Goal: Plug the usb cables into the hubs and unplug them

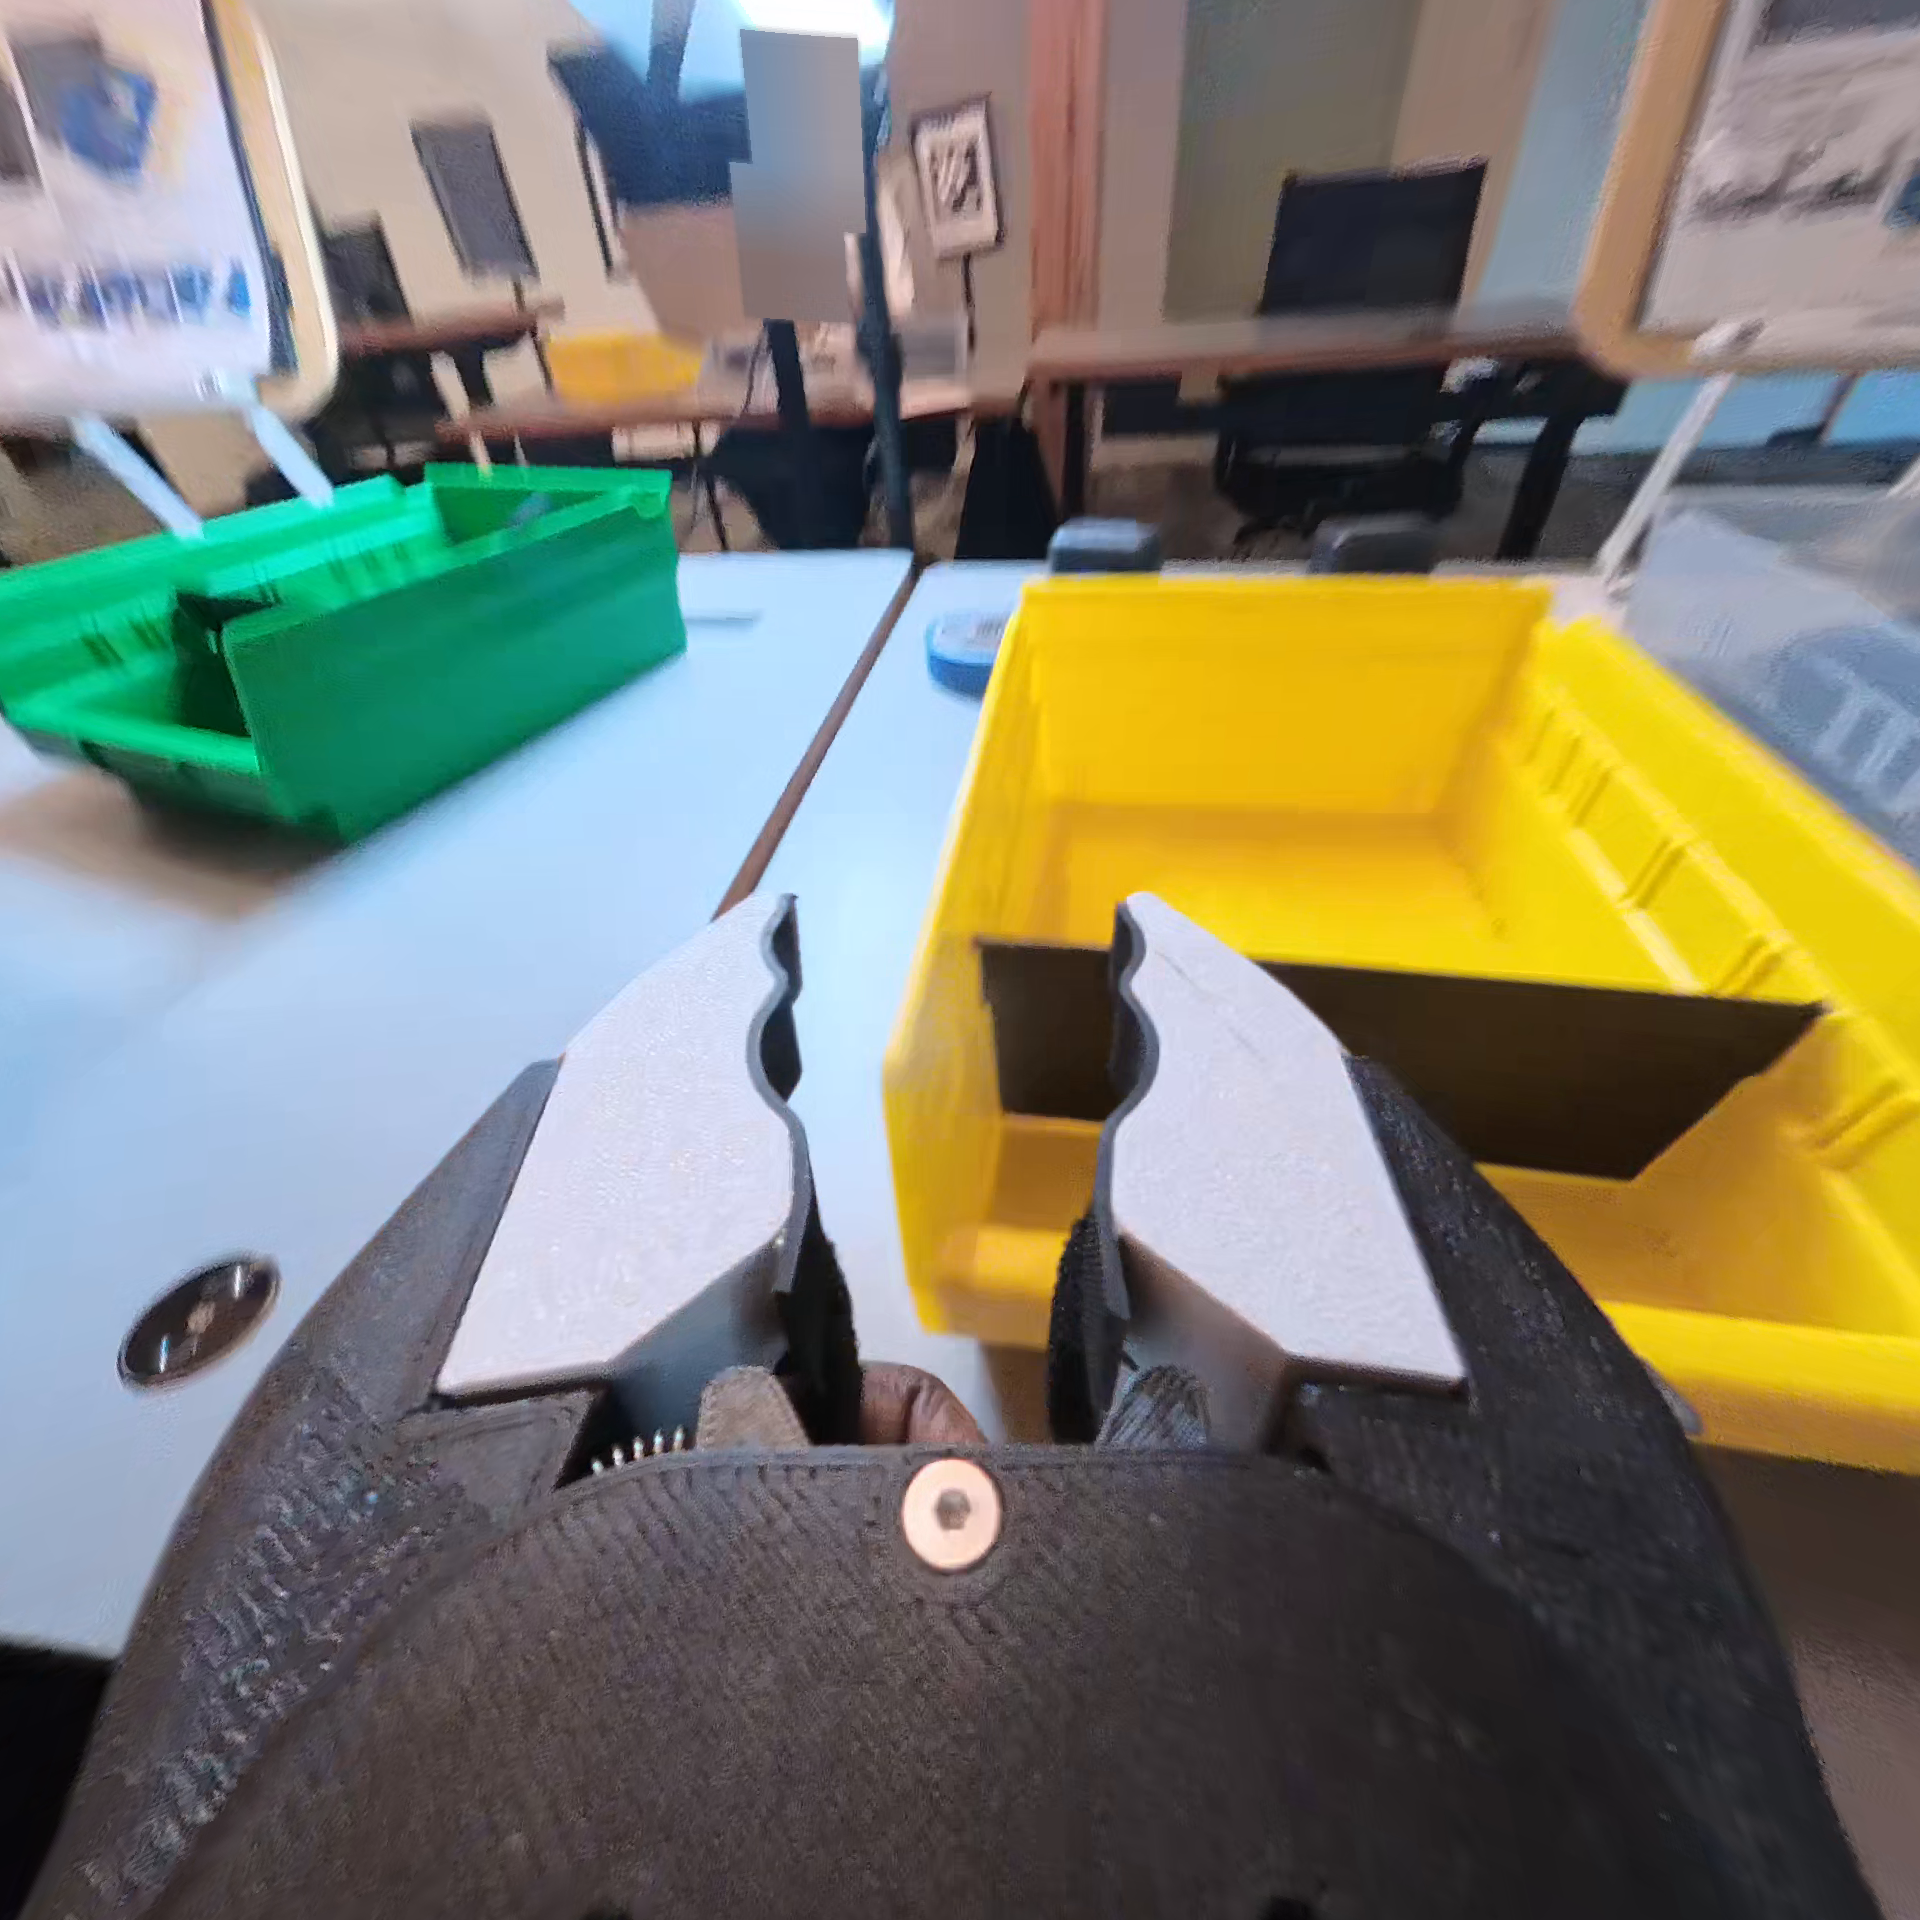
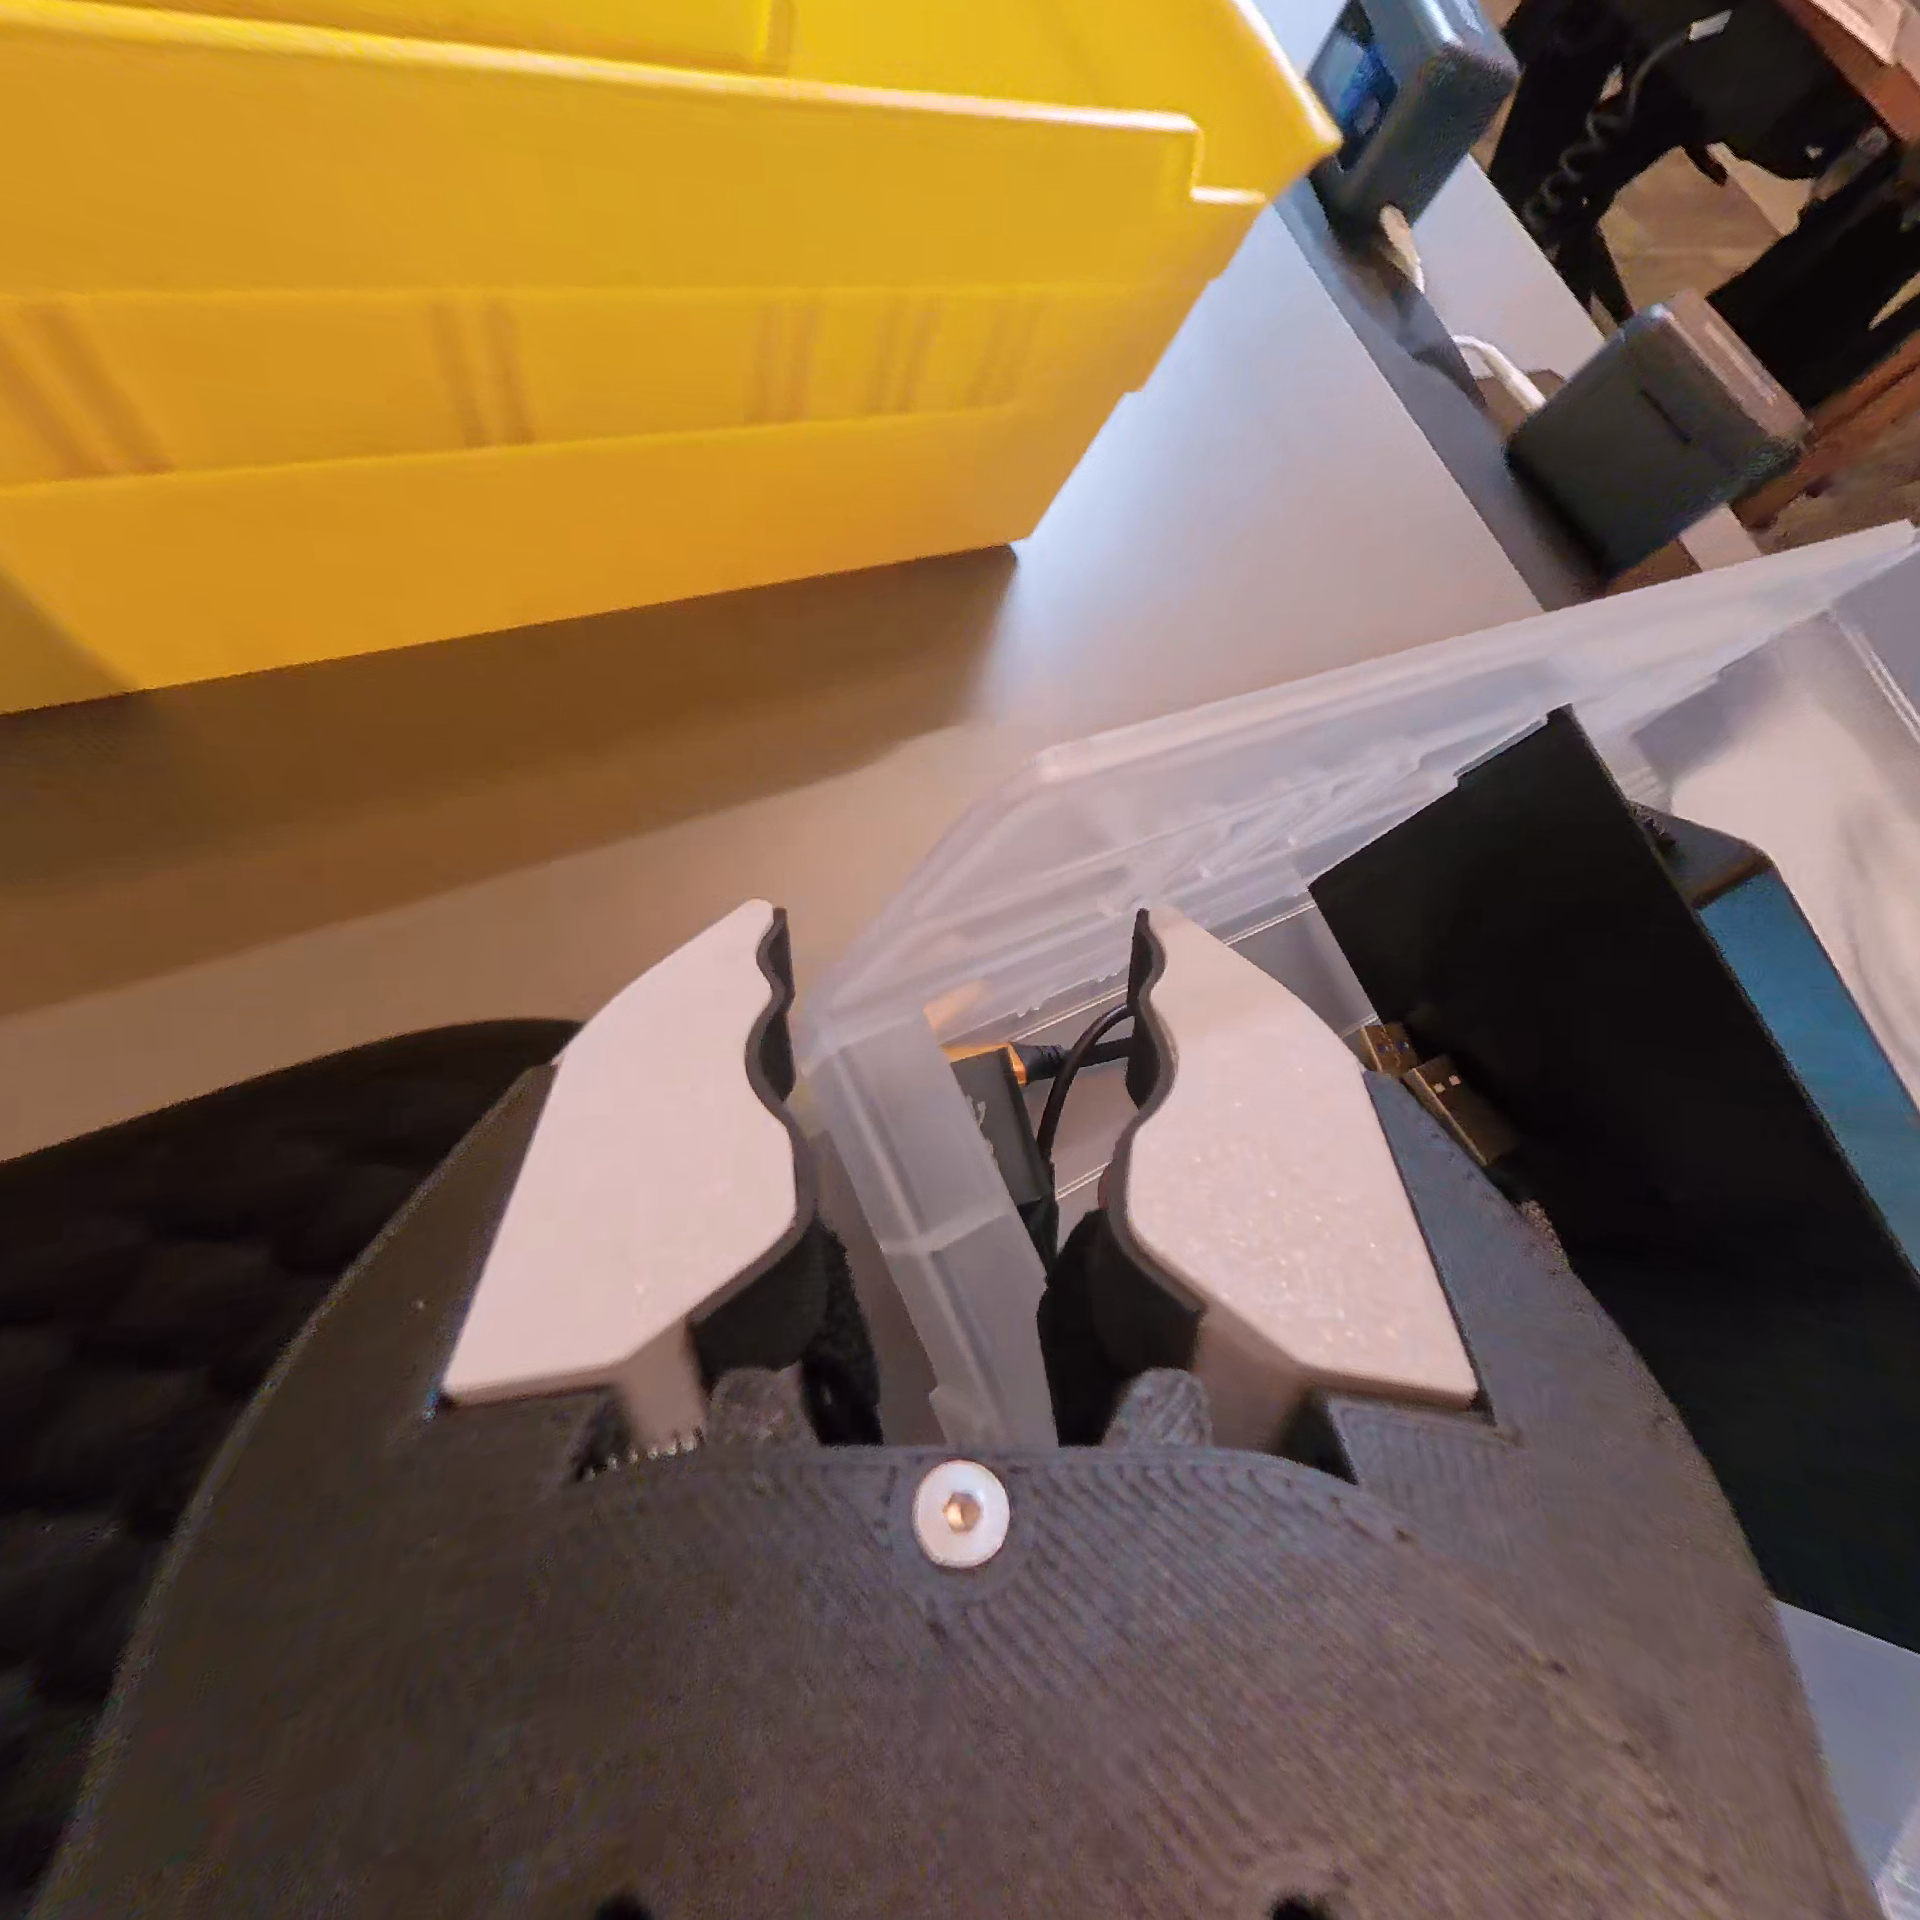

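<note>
Pale grey table (image 1: pixel 312 1039) (seam down the middle), yellow bin (image 1: pixel 1455 1320), blurred office behind, both jaws released

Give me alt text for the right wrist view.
The right tongs, open and empty, hover over a clear plastic bin holding black USB cables with gold-coloured plugs. A yellow bin sits behind on the grey table.

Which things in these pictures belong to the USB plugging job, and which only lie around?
For the job:
- USB cable
- gold USB plugs
- clear bin holding them
- right gripper
- left gripper

Lying about:
- yellow bin
- green bin
- tape roll
</note>
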Demonstrator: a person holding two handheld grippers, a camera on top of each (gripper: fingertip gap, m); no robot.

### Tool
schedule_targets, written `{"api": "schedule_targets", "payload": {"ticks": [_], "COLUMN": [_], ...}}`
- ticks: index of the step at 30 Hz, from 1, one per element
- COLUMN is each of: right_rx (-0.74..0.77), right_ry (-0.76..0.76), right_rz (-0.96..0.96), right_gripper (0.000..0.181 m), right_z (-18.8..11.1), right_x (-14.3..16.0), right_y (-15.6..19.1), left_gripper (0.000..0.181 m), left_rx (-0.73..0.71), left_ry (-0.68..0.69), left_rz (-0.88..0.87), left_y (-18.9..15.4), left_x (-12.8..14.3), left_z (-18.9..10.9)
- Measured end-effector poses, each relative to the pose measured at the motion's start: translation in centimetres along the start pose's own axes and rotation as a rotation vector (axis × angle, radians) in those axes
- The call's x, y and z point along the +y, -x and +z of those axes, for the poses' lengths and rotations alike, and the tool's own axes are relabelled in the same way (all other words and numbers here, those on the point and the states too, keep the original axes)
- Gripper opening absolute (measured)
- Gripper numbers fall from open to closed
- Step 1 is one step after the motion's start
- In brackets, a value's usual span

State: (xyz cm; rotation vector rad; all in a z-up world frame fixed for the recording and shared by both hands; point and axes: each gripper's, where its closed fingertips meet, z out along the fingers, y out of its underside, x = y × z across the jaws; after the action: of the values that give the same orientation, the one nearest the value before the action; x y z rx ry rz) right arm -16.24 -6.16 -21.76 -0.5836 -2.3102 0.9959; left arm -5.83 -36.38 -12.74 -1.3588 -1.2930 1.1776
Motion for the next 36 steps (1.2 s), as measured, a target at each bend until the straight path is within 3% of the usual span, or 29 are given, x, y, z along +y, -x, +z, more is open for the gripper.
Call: {"api": "schedule_targets", "payload": {"ticks": [2, 5, 8, 9, 12, 16, 19, 22, 24, 29, 33, 36], "right_rx": [-0.009, -0.039, -0.131, -0.15, -0.158, -0.234, -0.295, -0.301, -0.333, -0.186, -0.05, 0.109], "right_ry": [-0.003, -0.02, -0.103, -0.177, -0.427, -0.651, -0.56, -0.346, -0.21, -0.238, -0.439, -0.553], "right_rz": [-0.043, -0.115, -0.148, -0.101, 0.111, 0.29, 0.284, 0.2, 0.141, -0.043, -0.115, -0.161], "right_gripper": [0.064, 0.068, 0.072, 0.071, 0.069, 0.076, 0.081, 0.074, 0.059, 0.038, 0.034, 0.029], "right_z": [0.8, 1.8, 1.5, 0.6, -4.0, -9.0, -8.6, -5.5, -3.9, -3.4, -7.7, -12.4], "right_x": [-0.5, -1.4, -2.3, -3.1, -5.2, -6.4, -6.9, -5.9, -5.1, -6.7, -10.2, -11.3], "right_y": [0.3, 1.1, 2.5, 2.8, 3.1, 5.9, 9.1, 11.4, 12.6, 11.1, 8.4, 4.6], "left_gripper": [0.062, 0.062, 0.038, 0.026, 0.027, 0.055, 0.054, 0.025, 0.01, 0.005, 0.004, 0.006], "left_rx": [-0.03, 0.011, 0.042, 0.054, 0.207, 0.138, 0.146, 0.151, 0.059, -0.125, -0.19, -0.165], "left_ry": [0.073, 0.111, 0.185, 0.232, 0.339, 0.231, 0.201, 0.243, 0.267, 0.173, -0.077, -0.314], "left_rz": [-0.011, -0.018, -0.001, -0.003, -0.028, 0.01, -0.027, 0.056, 0.116, 0.176, 0.15, 0.067], "left_y": [1.0, 0.2, -0.9, -1.2, -3.7, -3.0, -3.7, -4.9, -4.2, -3.3, -4.5, -7.9], "left_x": [2.3, 3.6, 4.4, 4.7, 5.1, 4.0, 5.1, 6.4, 6.1, 1.7, -4.8, -9.8], "left_z": [0.6, 1.4, 1.4, 1.0, -0.7, 0.3, 1.7, 2.5, 2.7, 1.4, -1.1, -2.4]}}
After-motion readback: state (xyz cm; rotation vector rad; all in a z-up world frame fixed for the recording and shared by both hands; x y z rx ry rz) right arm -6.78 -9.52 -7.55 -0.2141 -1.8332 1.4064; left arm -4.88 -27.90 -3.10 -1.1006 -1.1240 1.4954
